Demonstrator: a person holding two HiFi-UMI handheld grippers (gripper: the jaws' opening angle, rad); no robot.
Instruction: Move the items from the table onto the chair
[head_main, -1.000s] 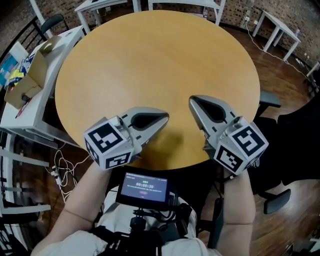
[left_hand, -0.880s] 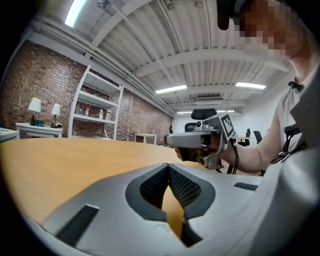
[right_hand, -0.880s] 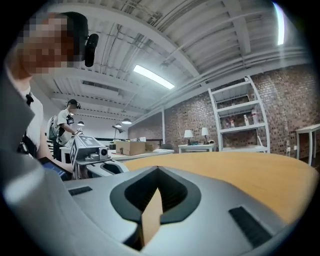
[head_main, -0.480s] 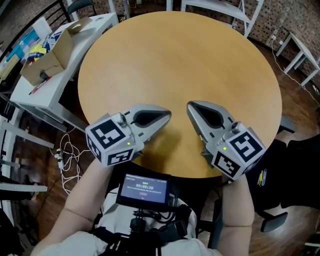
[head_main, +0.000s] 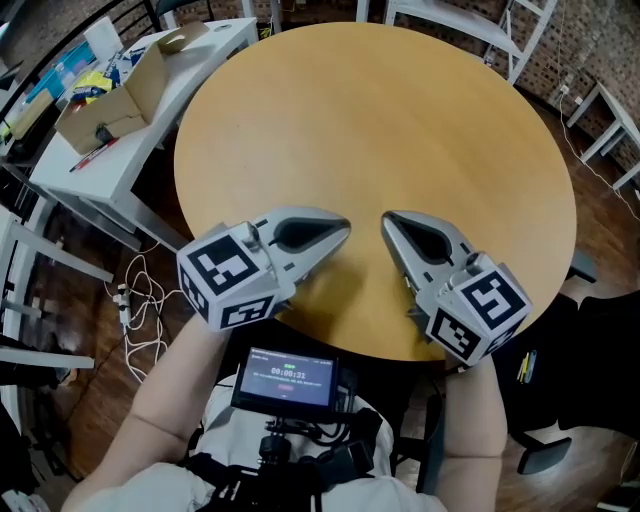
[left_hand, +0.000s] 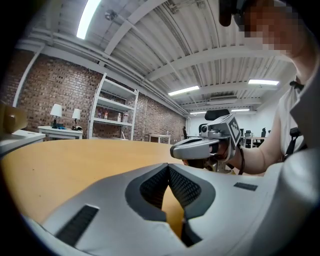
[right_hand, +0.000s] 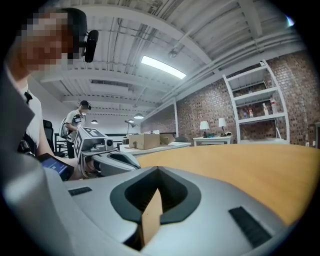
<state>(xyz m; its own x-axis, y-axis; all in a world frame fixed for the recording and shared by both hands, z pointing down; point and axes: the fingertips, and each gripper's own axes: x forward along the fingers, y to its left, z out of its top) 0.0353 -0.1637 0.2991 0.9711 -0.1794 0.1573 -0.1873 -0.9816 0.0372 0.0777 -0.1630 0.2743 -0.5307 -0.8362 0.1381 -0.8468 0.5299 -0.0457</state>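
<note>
**Both grippers closed and empty over the near edge of the round table**

1. Display unit (head_main: 290, 378): mounted at the person's chest, just off the table's near edge, screen lit.
2. Left gripper (head_main: 340, 232): held over the near-left part of the table (head_main: 400, 120), tip pointing toward the table's middle. In the left gripper view the two ribbed pads meet at the tip. Nothing sits between them.
3. Right gripper (head_main: 390, 222): held over the near-right part of the table, just beside the left gripper, tips near each other but apart. In the right gripper view the jaws are together at the tip, and only the table surface shows through the gap behind it.
4. Table: round, with a smooth, light tan wood top of even colour.
5. Chair (head_main: 590, 350): black, at the table's near-right side, partly cut off by the frame. Small yellow and blue objects (head_main: 524, 365) lie on it close to the table edge. They are too small to identify.
6. White desk (head_main: 150, 105): at the table's far-left side, carrying an open cardboard box (head_main: 125, 95).
7. Loose cables (head_main: 135, 310): on the floor left of the table.
8. White frame (head_main: 470, 20): beyond the table's far edge.
</note>
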